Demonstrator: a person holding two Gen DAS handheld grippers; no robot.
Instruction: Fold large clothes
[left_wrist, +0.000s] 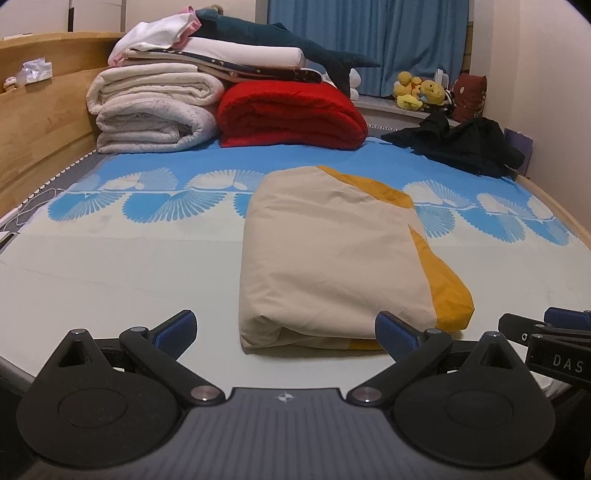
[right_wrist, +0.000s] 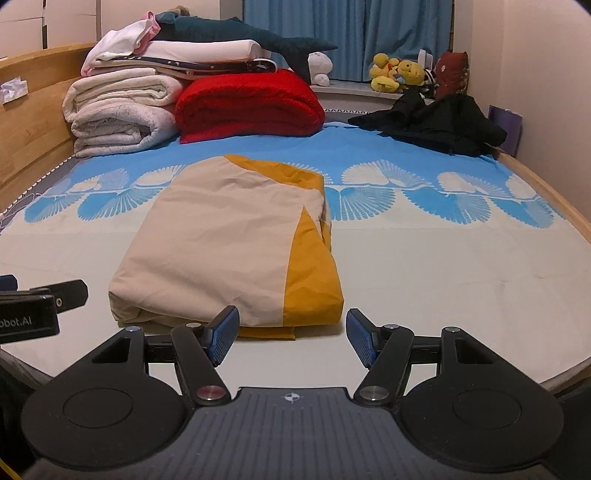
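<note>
The left hand-held gripper (left_wrist: 286, 334) stands wide open with nothing between its pads, low over the bed (left_wrist: 122, 269) just short of the near edge of the cloth (left_wrist: 332, 251). The right hand-held gripper (right_wrist: 291, 338) is open too, less widely, and empty, close to the same near edge on the yellow side. The cloth itself, a beige and yellow piece, lies in the middle of the bed as a thick, fairly tidy rectangle, its rolled fold facing the two tools. To my eye the folding is close to done: the piece is compact and neither tool has hold of it. A further fold, if wanted, would call for pinching both near corners together and carrying them over to the far edge. Beyond it sit stacked blankets (left_wrist: 155, 110) and a heap of dark clothes (left_wrist: 461, 144), perhaps next in line.
</note>
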